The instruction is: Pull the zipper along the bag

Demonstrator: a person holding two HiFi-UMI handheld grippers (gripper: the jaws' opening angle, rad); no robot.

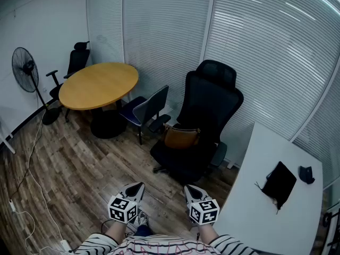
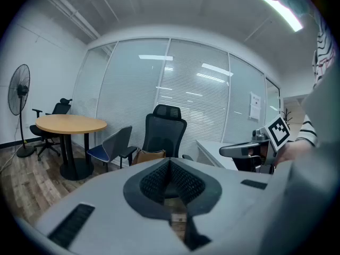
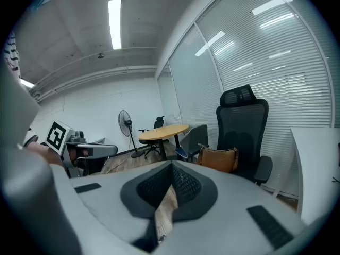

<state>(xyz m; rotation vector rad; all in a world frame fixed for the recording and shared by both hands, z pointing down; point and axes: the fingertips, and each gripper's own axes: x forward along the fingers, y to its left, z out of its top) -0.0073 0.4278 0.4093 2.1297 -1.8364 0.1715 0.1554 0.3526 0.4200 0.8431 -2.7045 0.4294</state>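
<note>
Well ahead of both sets of fingers, out of reach, a brown bag (image 1: 181, 137) sits on the seat of a black office chair (image 1: 210, 102), upright and leaning on the backrest. It is probably the bag to zip. A black pouch (image 1: 279, 184) lying flat on the white table (image 1: 265, 227), off to the right of the right fingers, could be the one instead. The left gripper (image 1: 138, 186) and right gripper (image 1: 187, 188) are held low in front of the person, side by side and apart, tips angled slightly down toward the floor. Both have their fingers pressed together with nothing pinched; only bare wood floor shows past the tips. The task has not started, and no zipper can be made out from here on either item, too small. The brown bag looks like soft leather, light, with a loose strap. It will likely sag and slide on the seat when tugged, so one set of fingers should pin the fabric at the zipper's end while the other pinches the small pull tab. The tab will be thin and easy to slip off. A round wooden table (image 1: 98, 84) and a fan (image 1: 25, 68) stand far to the left of the fingers, not involved.
</note>
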